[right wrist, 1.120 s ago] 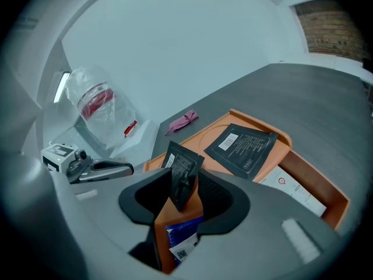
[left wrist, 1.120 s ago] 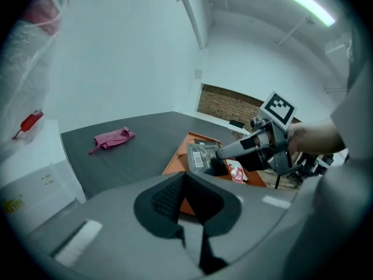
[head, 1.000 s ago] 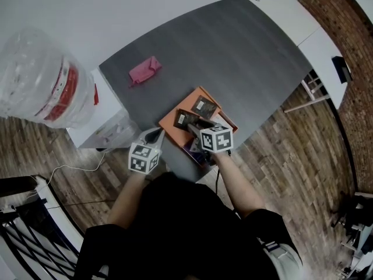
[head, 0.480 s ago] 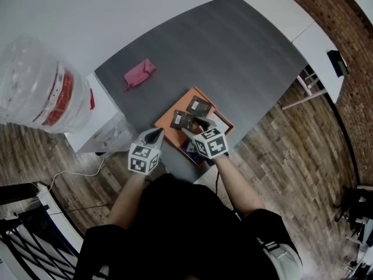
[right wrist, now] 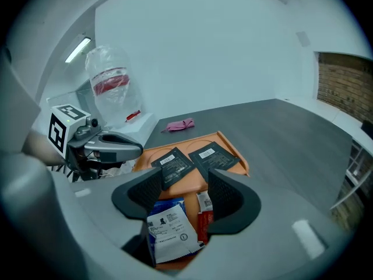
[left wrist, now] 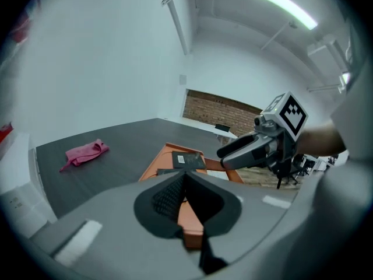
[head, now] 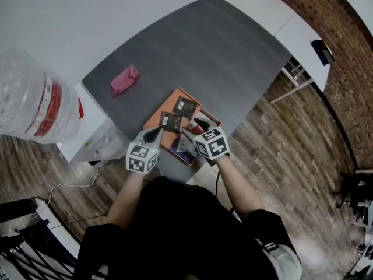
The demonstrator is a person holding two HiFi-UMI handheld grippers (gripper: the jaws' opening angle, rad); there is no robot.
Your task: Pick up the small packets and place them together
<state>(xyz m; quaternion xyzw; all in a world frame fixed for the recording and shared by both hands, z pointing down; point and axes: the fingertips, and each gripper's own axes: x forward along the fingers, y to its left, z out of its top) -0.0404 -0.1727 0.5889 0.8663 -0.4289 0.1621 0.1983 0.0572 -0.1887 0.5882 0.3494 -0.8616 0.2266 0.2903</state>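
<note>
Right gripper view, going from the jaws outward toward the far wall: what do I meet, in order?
In order: white-and-blue paper packet → two flat black packets side by side → crumpled pink cloth → clear plastic bag with a red band.

dark grey desk, orange tray at its near edge, two dark packets side by side on it, pink cloth well apart, left hand-held gripper and right hand-held gripper at tray's near end

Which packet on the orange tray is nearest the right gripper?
The white-and-blue packet, just under the right gripper, whose empty jaws have just been closing; the two black packets lie farther up the tray.
</note>
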